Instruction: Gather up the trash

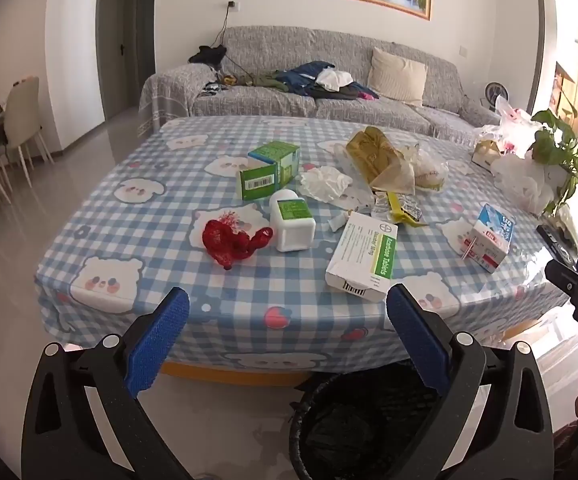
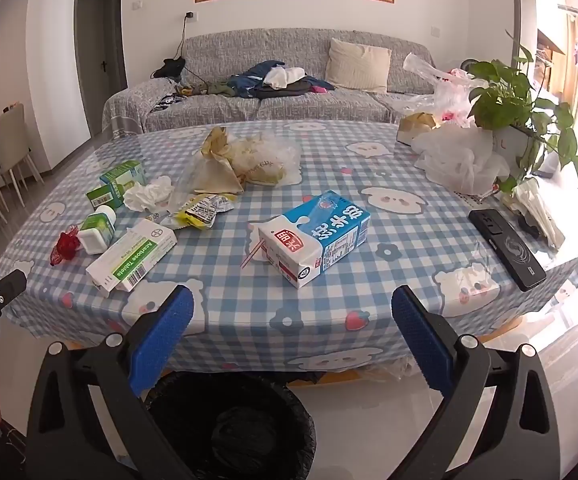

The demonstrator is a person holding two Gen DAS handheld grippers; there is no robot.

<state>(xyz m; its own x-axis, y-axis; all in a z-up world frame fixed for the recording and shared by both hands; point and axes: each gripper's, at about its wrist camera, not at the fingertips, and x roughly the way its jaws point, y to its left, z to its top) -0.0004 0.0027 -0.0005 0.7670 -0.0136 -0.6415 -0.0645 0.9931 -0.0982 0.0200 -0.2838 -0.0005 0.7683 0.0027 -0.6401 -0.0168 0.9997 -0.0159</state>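
Trash lies scattered over the blue checked tablecloth (image 1: 161, 248): a red crumpled net (image 1: 233, 242), a white bottle (image 1: 292, 222) on its side, a green box (image 1: 269, 174), a white tissue (image 1: 323, 184), a white tablet box (image 1: 363, 258), a yellow wrapper (image 1: 403, 208), a brown paper bag (image 1: 381, 160) and a blue milk carton (image 2: 315, 236). A black bin (image 2: 233, 428) stands on the floor below the table's near edge. My left gripper (image 1: 287, 312) hangs open in front of the table edge, nothing between its blue pads. My right gripper (image 2: 293, 312) is open too, short of the milk carton.
A black phone (image 2: 507, 248) lies at the table's right edge. A potted plant (image 2: 517, 96) and white plastic bags (image 2: 461, 160) crowd the far right corner. A grey sofa (image 2: 273, 108) stands behind the table, dining chairs (image 1: 21, 116) at the left.
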